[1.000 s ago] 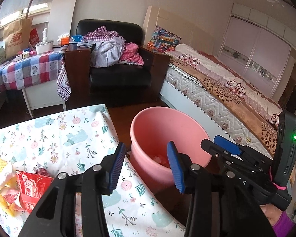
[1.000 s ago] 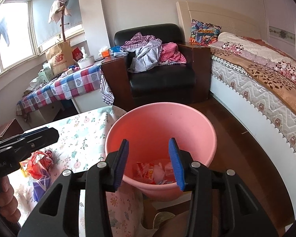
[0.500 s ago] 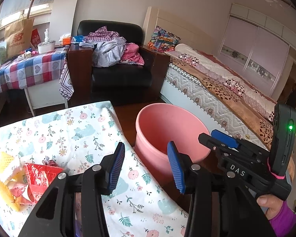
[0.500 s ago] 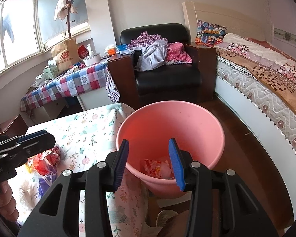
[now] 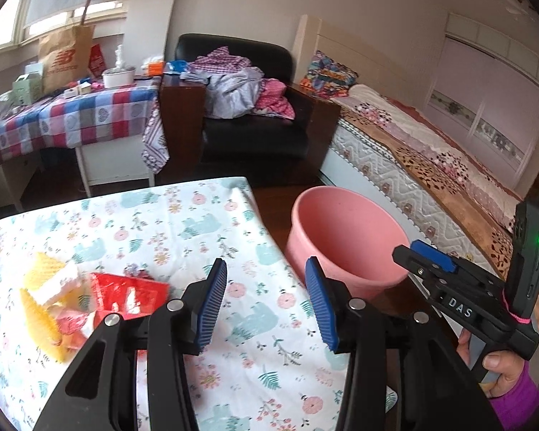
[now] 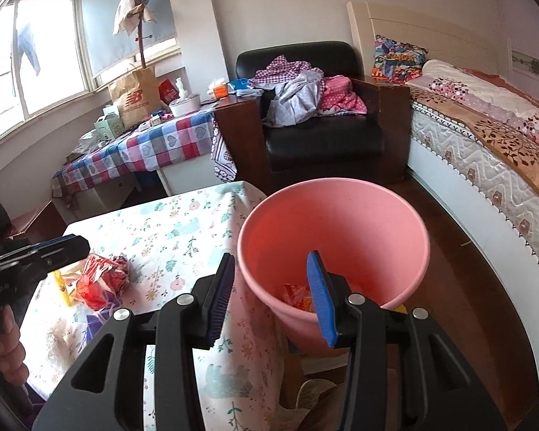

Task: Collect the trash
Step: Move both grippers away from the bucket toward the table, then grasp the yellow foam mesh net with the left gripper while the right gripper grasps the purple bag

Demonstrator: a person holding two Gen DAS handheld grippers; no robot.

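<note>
Red, yellow crinkled wrappers (image 5: 90, 298) heaped on floral cloth (image 5: 183, 222); left tool (image 5: 266, 301), right tool (image 6: 269, 294) agape, empty.

floral tablecloth (image 5: 183, 222) on near table. far left, checked-cloth table (image 6: 154, 143) with brown paper bag (image 6: 134, 95) and white bowl (image 6: 185, 105). black armchair (image 6: 323, 136) far centre, piled with clothes (image 6: 298, 95). bed (image 6: 485, 136) on right, colourful pillow (image 6: 399, 58) at its head.

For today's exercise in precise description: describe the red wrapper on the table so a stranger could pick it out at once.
Find the floral table beside the pink bin. A trash pile lies near its left edge, next to the left gripper. The red wrapper is the shiny, bright red piece, right of the yellow scraps.
</note>
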